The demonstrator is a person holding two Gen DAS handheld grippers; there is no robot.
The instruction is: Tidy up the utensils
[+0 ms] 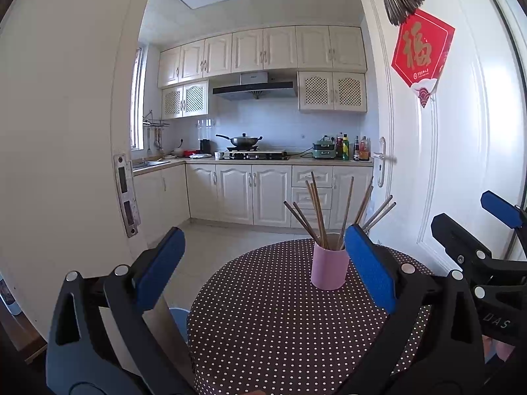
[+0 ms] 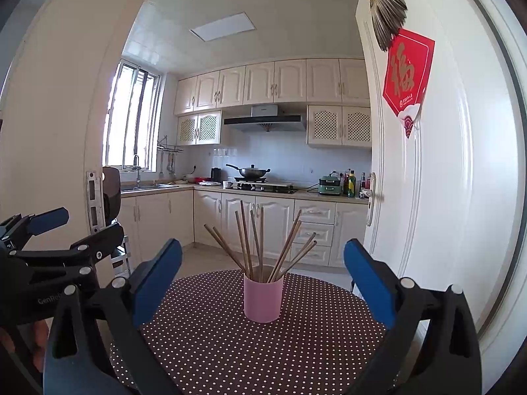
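**Both tools idle, chopsticks already in cup**

Left tool (image 1: 263,263): released, nothing between its blue pads, raised above the near edge of the counter (image 1: 263,329). In its view the right pad overlaps the cup's right side; can't tell if it touches or just sits in front.

Pink cup (image 2: 262,299): upright on the polka-dot counter, toward the far edge, roughly centred. About 10 chopsticks (image 2: 260,247) stand in it, fanned out left and right, tips well above the rim.

Right tool (image 2: 263,276): also released and empty, cup centred between its pads but farther off, not touching.

No loose utensils visible on the counter, so my read is the task is near done or not started.

Risks from here:
- Cup looks light and top-heavy with the fan of sticks. A sideways nudge from either pad likely tips it.
- Pinching 1 stick may drag neighbours out or lever the cup over.
- Both tools sit close together; converging on the cup could make them clash.
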